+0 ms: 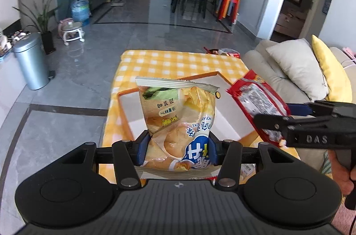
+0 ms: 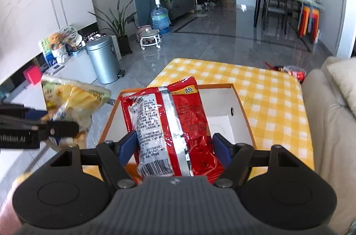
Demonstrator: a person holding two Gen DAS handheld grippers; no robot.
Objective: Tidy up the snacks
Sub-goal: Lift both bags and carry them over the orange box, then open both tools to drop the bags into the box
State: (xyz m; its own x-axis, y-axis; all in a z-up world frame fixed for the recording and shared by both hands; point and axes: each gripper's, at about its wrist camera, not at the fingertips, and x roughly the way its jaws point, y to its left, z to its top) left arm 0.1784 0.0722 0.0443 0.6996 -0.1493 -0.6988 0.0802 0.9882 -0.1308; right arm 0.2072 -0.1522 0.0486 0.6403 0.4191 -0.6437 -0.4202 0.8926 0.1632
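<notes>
My left gripper [image 1: 178,146] is shut on a yellow potato chip bag [image 1: 178,119] and holds it upright above the orange-rimmed white box [image 1: 224,81]. My right gripper [image 2: 174,146] is shut on a red snack bag [image 2: 171,121] and holds it over the same box [image 2: 235,97]. In the left wrist view the red bag [image 1: 258,99] and the right gripper [image 1: 287,115] sit at the right, beside the box. In the right wrist view the yellow bag [image 2: 73,99] and the left gripper [image 2: 57,126] sit at the left.
The box rests on a table with a yellow checked cloth [image 1: 178,63]. A beige sofa with white and yellow cushions [image 1: 296,66] lies to the right. A red packet [image 2: 293,71] lies at the table's far right corner. A metal bin [image 2: 104,59] stands on the floor to the left.
</notes>
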